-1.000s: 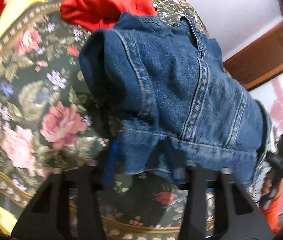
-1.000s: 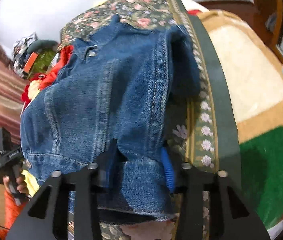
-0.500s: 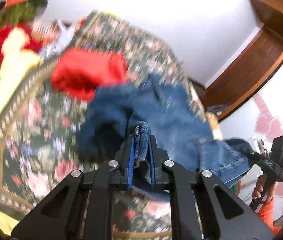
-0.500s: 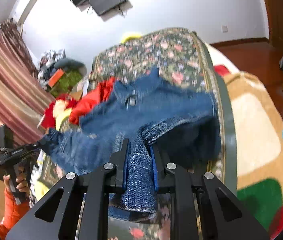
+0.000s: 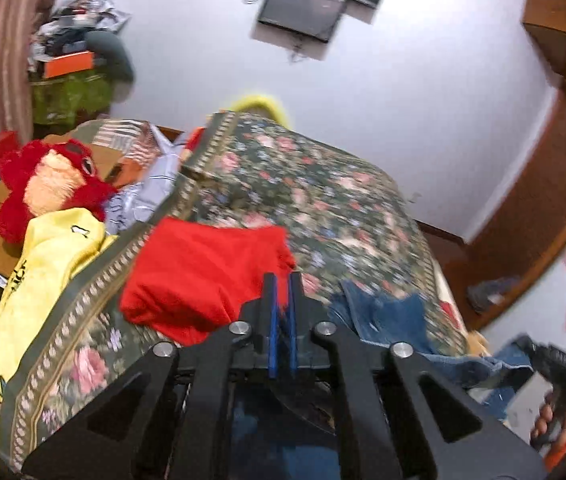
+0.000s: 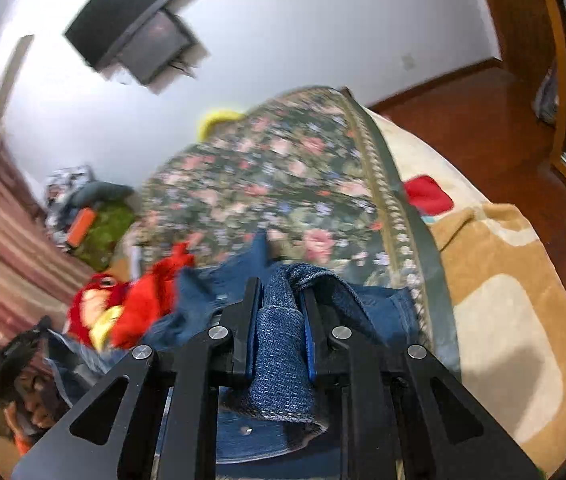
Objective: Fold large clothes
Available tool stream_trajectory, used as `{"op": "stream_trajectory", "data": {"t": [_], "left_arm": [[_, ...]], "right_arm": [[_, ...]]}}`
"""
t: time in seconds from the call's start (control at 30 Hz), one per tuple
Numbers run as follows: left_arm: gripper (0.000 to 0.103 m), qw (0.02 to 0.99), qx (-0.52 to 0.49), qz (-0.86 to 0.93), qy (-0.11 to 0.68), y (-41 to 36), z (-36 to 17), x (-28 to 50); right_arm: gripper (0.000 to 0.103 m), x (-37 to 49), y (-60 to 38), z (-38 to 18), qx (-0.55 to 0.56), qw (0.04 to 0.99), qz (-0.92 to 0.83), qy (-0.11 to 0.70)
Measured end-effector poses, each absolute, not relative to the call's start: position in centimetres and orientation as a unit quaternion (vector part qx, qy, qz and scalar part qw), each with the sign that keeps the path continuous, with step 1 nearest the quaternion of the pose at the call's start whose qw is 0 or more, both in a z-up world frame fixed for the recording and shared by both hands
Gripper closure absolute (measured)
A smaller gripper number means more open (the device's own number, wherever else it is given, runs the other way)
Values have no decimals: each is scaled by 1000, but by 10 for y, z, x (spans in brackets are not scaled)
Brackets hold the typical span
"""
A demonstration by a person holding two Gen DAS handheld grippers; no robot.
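1. Right hand-held gripper (image 6: 279, 308) is clamping a thick fold of the denim jacket (image 6: 283, 360), blue pads pressing both sides; jaws were closing a moment ago w/ the denim between them.
2. Left hand-held gripper (image 5: 281, 296) is sitting w/ pads together, only a thin slit between the blue faces; its jaws have just been closing too. Can't tell from the left wrist view if any cloth is pinched in there; dark denim is showing below the frame.
3. Jacket is hanging between the two tools, lifted off the bed, part of it trailing across to the right in the left view (image 5: 383, 316).
4. Under it, the floral blanket (image 5: 323, 200) is covering the bed, gold-patterned border running along its edge.
5. Red garment (image 5: 203, 276) is lying bunched on the blanket, just beyond the left tool's tips.
6. Red plush toy (image 5: 51, 184) and a yellow cloth (image 5: 51, 252) are sitting off the blanket's left edge.
7. On the other side, a tan patterned blanket (image 6: 503, 300) is lying next to the floral one.
8. Wall-mounted TV (image 5: 303, 8) is showing up high on the white wall.
9. A hand in an orange sleeve (image 5: 551, 432) is gripping the other tool's handle at the far right of the left view.
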State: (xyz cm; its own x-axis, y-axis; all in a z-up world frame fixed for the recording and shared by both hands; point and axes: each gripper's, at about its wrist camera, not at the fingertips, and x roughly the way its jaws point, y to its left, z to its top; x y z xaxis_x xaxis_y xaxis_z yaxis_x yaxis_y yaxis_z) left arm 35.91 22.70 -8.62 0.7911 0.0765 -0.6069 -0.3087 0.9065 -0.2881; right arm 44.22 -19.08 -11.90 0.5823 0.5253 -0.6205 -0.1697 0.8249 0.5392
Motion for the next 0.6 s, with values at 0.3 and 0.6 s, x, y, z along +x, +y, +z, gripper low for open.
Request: {"op": "stream_trajectory", "data": {"t": [0.3,0.6], "left_arm": [[103,886,-159,115,420,242,-175,421],[89,839,-100,47,533,213,-257,415]], "right_arm": [[80,495,-184,-206,216,808,159,524],[80,499,-213,-180,251,776,203,541]]}}
